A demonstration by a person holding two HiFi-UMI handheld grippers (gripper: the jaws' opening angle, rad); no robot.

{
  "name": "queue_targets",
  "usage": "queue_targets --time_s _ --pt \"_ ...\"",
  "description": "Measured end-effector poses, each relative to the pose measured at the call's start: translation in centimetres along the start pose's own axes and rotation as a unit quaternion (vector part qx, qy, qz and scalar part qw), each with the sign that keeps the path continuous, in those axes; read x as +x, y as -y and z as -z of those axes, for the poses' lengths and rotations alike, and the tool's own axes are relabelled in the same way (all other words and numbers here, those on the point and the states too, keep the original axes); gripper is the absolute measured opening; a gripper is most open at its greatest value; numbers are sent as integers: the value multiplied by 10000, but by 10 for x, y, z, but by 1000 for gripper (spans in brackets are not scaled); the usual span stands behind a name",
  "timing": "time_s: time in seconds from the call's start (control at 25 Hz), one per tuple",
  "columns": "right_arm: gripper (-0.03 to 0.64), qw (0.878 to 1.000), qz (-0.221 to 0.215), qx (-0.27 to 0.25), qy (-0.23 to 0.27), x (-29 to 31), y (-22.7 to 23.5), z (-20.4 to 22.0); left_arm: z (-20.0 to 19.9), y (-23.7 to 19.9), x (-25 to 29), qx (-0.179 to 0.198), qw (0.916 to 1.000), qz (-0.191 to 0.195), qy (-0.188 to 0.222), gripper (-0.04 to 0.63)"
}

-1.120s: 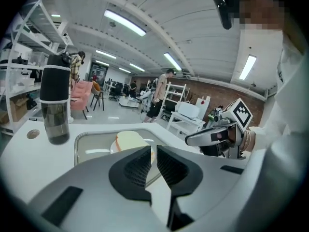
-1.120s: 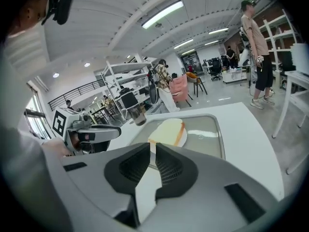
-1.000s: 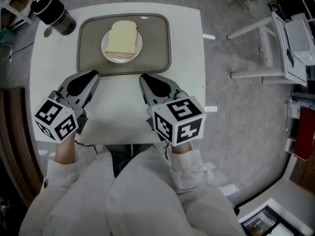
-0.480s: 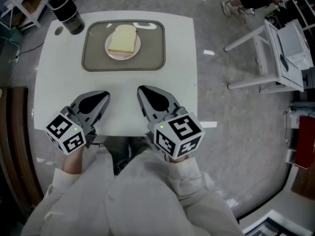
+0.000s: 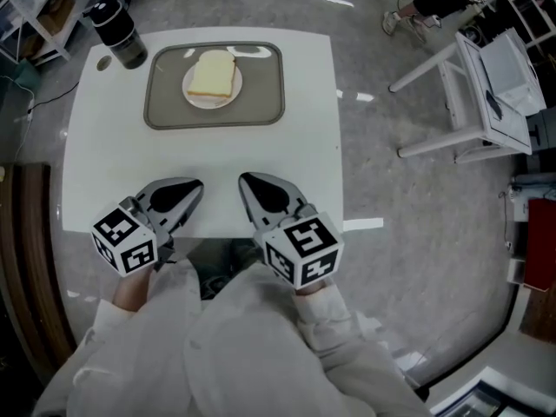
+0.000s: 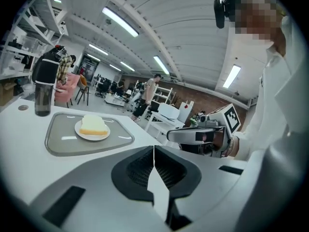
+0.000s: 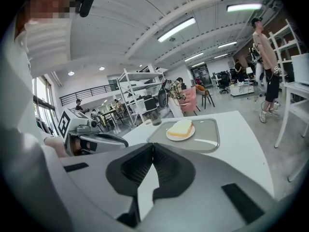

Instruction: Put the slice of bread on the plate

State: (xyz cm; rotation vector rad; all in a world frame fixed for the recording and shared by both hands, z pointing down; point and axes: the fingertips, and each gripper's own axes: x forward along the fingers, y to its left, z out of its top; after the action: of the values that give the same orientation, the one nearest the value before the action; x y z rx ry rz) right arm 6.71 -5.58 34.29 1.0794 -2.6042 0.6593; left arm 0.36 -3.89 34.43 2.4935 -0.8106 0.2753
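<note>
Left tongs (image 5: 195, 184) and right tongs (image 5: 247, 180), both closed empty, have drawn farther back from the bread (image 5: 213, 74).

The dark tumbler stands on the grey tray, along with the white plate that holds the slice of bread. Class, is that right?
No. The dark tumbler stands on the white table, just off the grey tray's corner, not on it; the head view shows this. The white plate on the tray does hold the slice of bread.
</note>
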Motion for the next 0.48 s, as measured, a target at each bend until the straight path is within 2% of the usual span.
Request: queue_targets --time_s 0.48 --pt "15 9998 -15 -151 -90 30 -32 -10 5 -6 -5 -7 9996 231 -184 14"
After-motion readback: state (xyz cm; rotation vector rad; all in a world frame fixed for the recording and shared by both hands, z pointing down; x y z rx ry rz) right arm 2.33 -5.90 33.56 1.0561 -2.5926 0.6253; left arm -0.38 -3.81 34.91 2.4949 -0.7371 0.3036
